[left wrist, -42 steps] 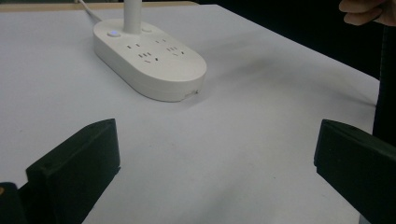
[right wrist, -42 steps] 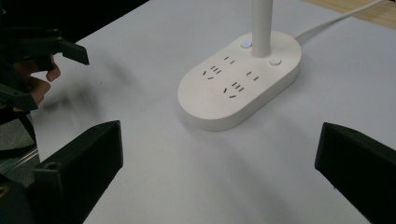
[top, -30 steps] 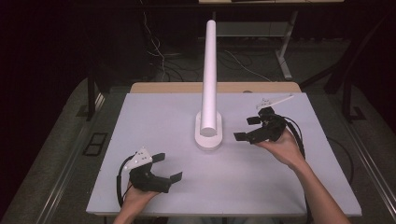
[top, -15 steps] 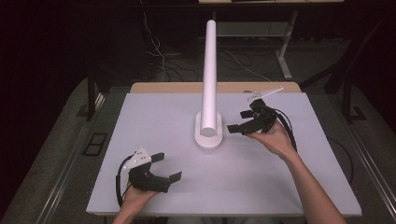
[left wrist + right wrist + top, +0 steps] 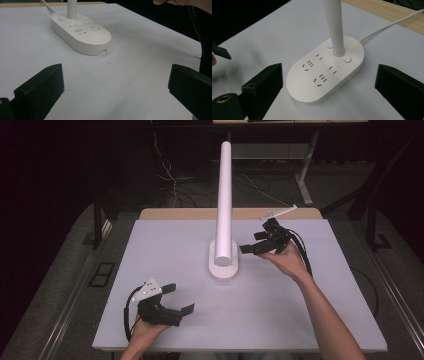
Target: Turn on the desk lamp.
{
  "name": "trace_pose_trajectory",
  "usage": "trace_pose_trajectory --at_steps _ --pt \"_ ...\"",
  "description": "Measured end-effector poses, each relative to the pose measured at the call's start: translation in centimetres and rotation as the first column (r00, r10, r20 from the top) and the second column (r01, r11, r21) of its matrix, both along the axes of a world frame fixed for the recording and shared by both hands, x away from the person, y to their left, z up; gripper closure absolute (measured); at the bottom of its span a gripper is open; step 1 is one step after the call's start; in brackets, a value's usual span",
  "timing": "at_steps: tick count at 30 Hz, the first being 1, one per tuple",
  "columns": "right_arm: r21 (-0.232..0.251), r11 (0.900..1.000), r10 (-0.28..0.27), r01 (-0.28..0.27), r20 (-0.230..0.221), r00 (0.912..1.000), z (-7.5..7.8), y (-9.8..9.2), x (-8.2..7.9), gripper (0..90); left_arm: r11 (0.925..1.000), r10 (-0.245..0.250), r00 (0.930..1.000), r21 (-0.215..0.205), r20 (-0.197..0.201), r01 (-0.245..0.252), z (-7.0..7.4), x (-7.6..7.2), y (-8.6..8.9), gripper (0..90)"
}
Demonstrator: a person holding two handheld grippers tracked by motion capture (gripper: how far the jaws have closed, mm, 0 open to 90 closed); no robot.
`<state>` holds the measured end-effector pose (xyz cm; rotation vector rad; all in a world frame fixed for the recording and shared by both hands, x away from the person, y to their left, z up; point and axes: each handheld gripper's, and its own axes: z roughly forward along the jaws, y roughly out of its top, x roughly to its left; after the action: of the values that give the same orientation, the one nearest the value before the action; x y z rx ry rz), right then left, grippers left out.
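A: Where was the lamp base [image 5: 325, 72]?

B: Mid-table, its white stem [image 5: 225, 200] upright. The right gripper [image 5: 252, 245] hovered just beside it, jaws wide apart and empty, aimed at the sockets and buttons.

A: And the left gripper [image 5: 177, 299]?

B: Low near the table's [image 5: 310, 320] front edge, well apart from the base, also spread open, holding nothing.

A: How best to go on?

B: Probably the lit button [image 5: 329, 45] was the target, though that was hard to tell. It would call for coming in low, clear of the stem, and pressing straight down. The cord [image 5: 387, 26] behind posed little trouble.
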<state>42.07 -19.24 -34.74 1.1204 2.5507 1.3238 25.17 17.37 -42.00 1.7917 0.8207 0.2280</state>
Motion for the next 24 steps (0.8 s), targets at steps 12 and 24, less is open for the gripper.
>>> trace_pose_trajectory --at_steps 12,24 --pt "0.023 1.0 0.019 -0.019 0.0 0.9998 -1.1 0.9 1.7 34.8 1.0 -0.004 1.0 -0.008 0.006 0.004 0.1 0.0 0.2 0.0" --pt "0.062 0.998 0.012 -0.012 -0.007 0.9999 -2.3 1.1 3.1 62.1 1.0 -0.002 1.0 -0.006 0.009 0.003 0.1 0.1 0.2 0.0"
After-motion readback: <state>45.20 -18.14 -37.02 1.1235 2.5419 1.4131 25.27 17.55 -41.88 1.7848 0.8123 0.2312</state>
